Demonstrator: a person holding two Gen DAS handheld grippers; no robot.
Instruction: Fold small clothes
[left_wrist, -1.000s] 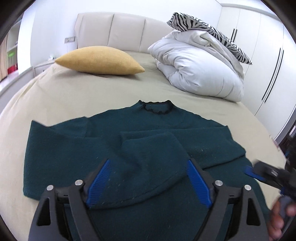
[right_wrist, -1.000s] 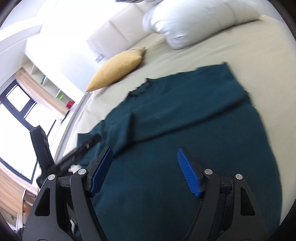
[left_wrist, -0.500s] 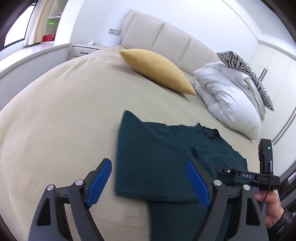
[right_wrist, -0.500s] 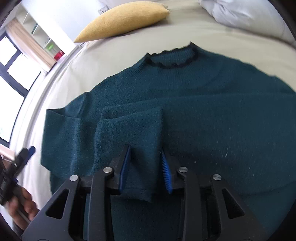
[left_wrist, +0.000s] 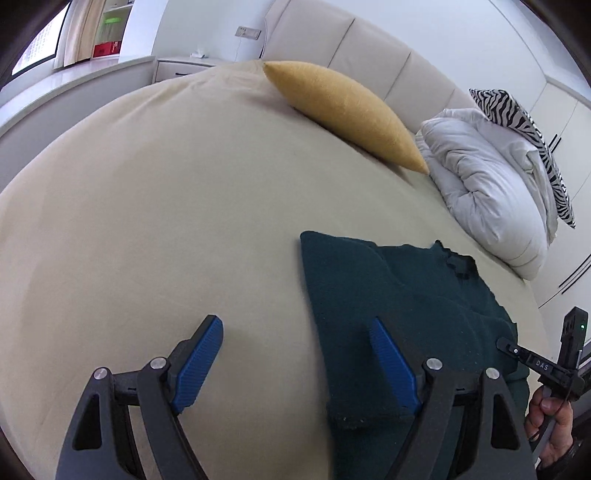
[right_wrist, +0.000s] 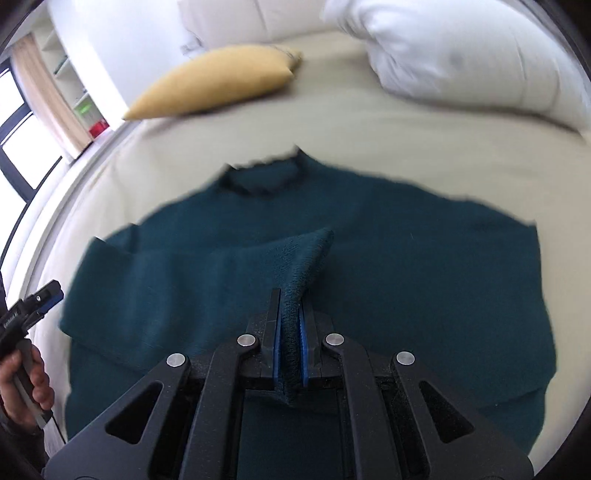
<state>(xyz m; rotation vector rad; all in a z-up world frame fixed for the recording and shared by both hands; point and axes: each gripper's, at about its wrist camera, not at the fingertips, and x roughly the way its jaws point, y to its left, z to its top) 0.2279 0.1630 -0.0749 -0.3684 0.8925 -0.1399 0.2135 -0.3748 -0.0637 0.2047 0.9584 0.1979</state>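
Teal sweater (right_wrist: 406, 277) on bed (left_wrist: 147, 221); right gripper (right_wrist: 290, 343) fingers pinching sleeve cuff (right_wrist: 306, 258), left gripper (left_wrist: 295, 354) fingers wide.

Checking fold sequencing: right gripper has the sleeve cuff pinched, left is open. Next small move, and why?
Probably lower the open left gripper onto the sweater's left edge. The right gripper is already shut on the sleeve cuff, while the left straddles that edge, gripping nothing.

Black gripper (right_wrist: 290, 332) frame, blue ribbed pads (left_wrist: 199, 360), silver screws

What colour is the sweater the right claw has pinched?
Dark teal, with a darker trim at the neckline. The sweater shows best in the right wrist view.
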